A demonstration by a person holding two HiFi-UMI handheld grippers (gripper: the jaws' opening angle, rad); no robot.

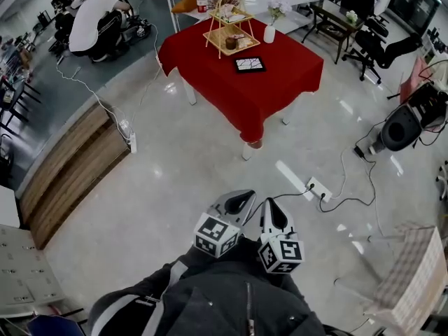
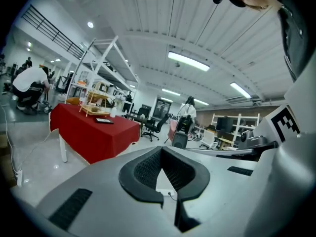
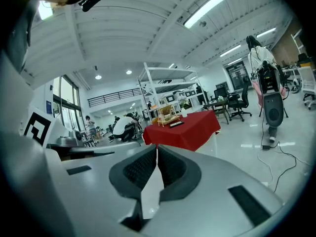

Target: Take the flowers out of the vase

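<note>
A white vase with a few pale flowers stands at the far side of a table with a red cloth, well ahead of me across the floor. The vase also shows small in the left gripper view and the right gripper view. My left gripper and right gripper are held side by side close to my body, both pointing toward the table. Each is shut with nothing between its pads, as the left gripper and right gripper show in their own views.
On the table are a two-tier wooden tray and a tablet. A power strip and cables lie on the glossy floor to the right. A person crouches at the back left. An office chair and a black machine stand at the right.
</note>
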